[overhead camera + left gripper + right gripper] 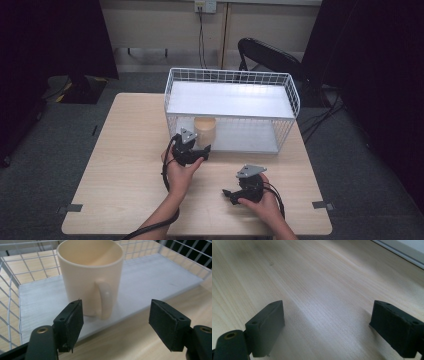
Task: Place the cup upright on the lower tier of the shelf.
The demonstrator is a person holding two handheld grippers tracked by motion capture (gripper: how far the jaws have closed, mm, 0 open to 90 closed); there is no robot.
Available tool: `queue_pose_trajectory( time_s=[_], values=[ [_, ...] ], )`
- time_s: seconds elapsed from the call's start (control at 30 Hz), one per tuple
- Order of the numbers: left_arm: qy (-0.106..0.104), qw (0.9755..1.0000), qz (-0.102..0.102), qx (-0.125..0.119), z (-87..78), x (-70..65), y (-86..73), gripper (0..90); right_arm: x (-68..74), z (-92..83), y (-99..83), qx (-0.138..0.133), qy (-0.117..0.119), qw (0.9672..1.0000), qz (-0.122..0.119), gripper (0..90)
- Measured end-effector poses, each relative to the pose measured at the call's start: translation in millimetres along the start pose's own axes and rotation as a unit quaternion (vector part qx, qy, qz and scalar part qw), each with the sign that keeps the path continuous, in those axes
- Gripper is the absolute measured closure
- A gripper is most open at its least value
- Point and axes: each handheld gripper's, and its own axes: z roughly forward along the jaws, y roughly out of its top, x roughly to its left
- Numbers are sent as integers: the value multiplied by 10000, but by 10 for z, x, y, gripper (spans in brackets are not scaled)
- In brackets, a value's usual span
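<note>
Mug, cream-coloured and upright, stands on the lower white shelf board of a white wire rack, near the board's front edge. In the high view it sits just left of centre in the frame, under the rack's upper shelf, toward the left end of the rack. Its handle faces the left gripper's camera.

Left gripper is held by the person's left hand just in front of the rack, pointing at the mug. Its jaws are wide apart and hold nothing; in the left gripper view one jaw sits at the lower left, just before the mug's base, and the other at the lower right over the pale wooden worktop. The handle lies between them, a little farther back, touching neither.

Right gripper rests in the person's right hand at the lower middle of the high view, right of the left one and well apart from the rack. Its jaws also stand wide apart, empty, with bare worktop grain between them in the right gripper view. A dark folded chair stands beyond the worktop at the upper right.
</note>
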Motion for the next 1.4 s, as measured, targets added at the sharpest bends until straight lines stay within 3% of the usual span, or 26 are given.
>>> queue_pose_trajectory(
  time_s=[0.17,0.3,0.5,0.63,0.83,0.97,1.1,1.2,1.3,1.4],
  values=[
    [-319,9995,46,46,-108,29,-69,212,0,0,0,0,-1,10000,1,109],
    [-525,9985,-35,181,-160,66,-136,173,0,0,0,-2,-1,10000,0,109],
    [-658,9973,36,325,-248,151,-269,162,0,0,0,-1,-1,10000,-1,109],
    [-726,9963,326,310,-319,210,-365,165,0,0,0,-1,-1,10000,-1,109],
    [-736,9951,532,389,-432,314,-442,159,0,0,0,-2,-2,10000,-1,109],
    [-783,9945,515,464,-494,373,-496,159,0,0,0,-1,0,10000,0,109],
    [-784,9929,719,529,-537,426,-586,160,0,0,0,-2,-1,10000,-1,109],
    [-846,9926,656,568,-560,455,-653,159,0,0,0,-2,-1,10000,0,109],
    [-864,9905,830,669,-583,469,-699,160,0,0,0,-3,-1,10000,-2,109],
    [-928,9904,778,673,-590,472,-731,160,0,0,0,-2,-1,10000,0,109]
  ],
)
